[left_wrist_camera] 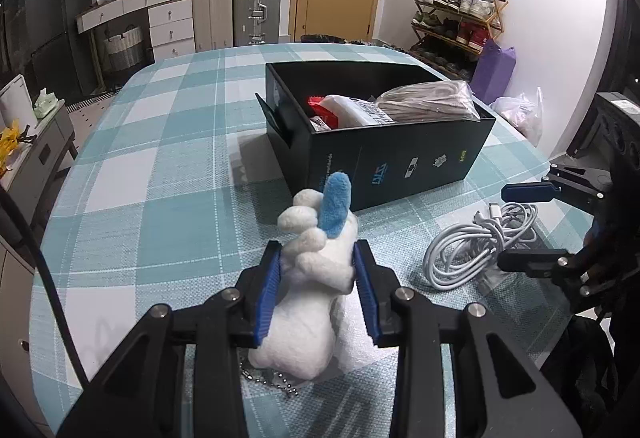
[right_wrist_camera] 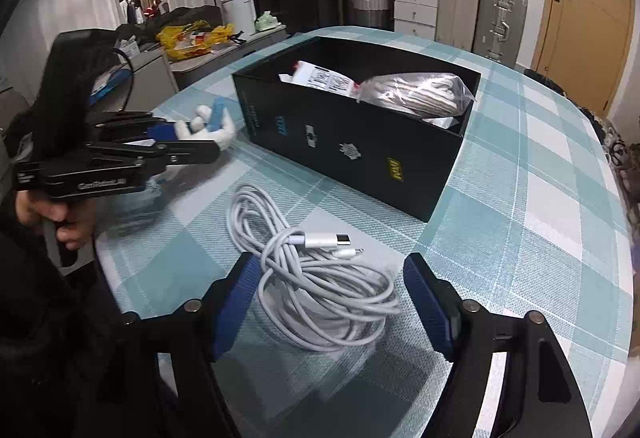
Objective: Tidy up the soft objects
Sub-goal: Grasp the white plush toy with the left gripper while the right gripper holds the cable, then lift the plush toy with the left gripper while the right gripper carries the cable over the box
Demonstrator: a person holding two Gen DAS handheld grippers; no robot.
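My left gripper (left_wrist_camera: 318, 262) is shut on a white plush toy (left_wrist_camera: 316, 278) with a blue ear, held just above the checked tablecloth; it also shows in the right wrist view (right_wrist_camera: 208, 125). A metal chain hangs from the toy's base. My right gripper (right_wrist_camera: 332, 278) is open around a coiled white charging cable (right_wrist_camera: 320, 278), which also shows in the left wrist view (left_wrist_camera: 476, 250). The black box (left_wrist_camera: 384, 157) stands beyond both and holds a bagged beige item (left_wrist_camera: 428, 101) and a white packet (left_wrist_camera: 352, 111).
The round table (left_wrist_camera: 160, 197) has a teal and white checked cloth. Suitcases, drawers and a shoe rack (left_wrist_camera: 460, 9) stand beyond it. The left gripper's handle and the person's hand (right_wrist_camera: 60, 213) are at the left in the right wrist view.
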